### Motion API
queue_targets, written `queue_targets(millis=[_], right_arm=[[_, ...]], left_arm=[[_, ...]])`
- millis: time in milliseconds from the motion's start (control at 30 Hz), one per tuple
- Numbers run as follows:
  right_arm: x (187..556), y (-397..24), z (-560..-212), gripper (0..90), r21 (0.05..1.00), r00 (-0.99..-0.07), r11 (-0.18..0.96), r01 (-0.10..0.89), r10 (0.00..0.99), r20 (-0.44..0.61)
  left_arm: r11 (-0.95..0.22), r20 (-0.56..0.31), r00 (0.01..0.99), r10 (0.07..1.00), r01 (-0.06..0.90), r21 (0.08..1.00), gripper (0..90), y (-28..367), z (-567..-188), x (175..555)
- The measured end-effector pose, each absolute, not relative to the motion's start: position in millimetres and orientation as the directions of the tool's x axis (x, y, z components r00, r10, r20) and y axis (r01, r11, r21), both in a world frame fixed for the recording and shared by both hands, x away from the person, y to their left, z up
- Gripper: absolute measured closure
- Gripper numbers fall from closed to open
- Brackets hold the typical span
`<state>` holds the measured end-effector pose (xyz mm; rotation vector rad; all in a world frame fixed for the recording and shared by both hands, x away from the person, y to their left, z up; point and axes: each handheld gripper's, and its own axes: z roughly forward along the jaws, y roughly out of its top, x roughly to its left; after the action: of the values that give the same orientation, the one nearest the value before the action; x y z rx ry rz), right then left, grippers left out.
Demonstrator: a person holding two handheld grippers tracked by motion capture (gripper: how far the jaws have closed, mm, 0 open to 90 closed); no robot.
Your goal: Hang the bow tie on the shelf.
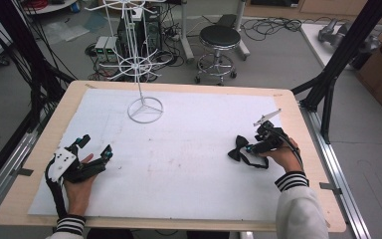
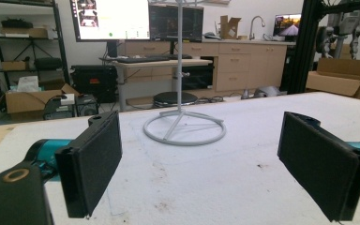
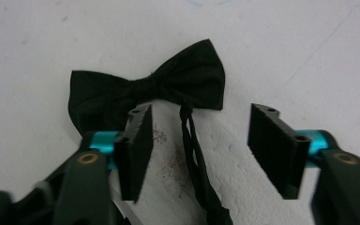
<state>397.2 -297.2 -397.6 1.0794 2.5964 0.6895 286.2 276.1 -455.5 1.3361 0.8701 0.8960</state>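
A black bow tie (image 1: 238, 148) is seen lying flat on the white sheet (image 1: 179, 164) covering the surface, at the right side, its thin strap (image 3: 194, 159) trailing back toward the person. The right hand-held gripper (image 1: 251, 148) is placed just beside it; the jaws are partly parted, the strap lies between them untouched, and nothing is gripped. The left hand-held gripper (image 1: 95, 146) is held at the left, jaws wide and empty. A white wire stand (image 1: 144, 107) is set at the far middle.
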Motion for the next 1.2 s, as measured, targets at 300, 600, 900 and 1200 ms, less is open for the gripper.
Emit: queue_targets(millis=[300, 600, 900, 1200], right_arm=[[403.0, -290.3, -406.0, 59.1, 0.439, -0.716, 0.658, 0.612, 0.697, -0.046], [406.1, -285.0, -409.8, 71.8, 0.397, -0.711, 0.67, 0.628, 0.7, -0.057], [406.8, -276.6, -410.6, 86.0, 0.376, -0.729, 0.696, 0.612, 0.681, -0.073], [405.6, -276.3, -410.5, 86.2, 0.386, -0.722, 0.688, 0.614, 0.688, -0.079]], left_arm=[[0.029, -0.011, 0.415, 0.91, -0.037, 0.999, 14.3, 276.1, -455.5, 286.3], [0.032, -0.013, 0.414, 0.91, -0.038, 0.999, 14.4, 276.1, -455.5, 286.5], [0.031, -0.012, 0.414, 0.91, -0.037, 0.999, 14.4, 276.2, -455.6, 286.5], [0.031, -0.012, 0.414, 0.91, -0.038, 0.999, 14.4, 276.2, -455.6, 286.4]])
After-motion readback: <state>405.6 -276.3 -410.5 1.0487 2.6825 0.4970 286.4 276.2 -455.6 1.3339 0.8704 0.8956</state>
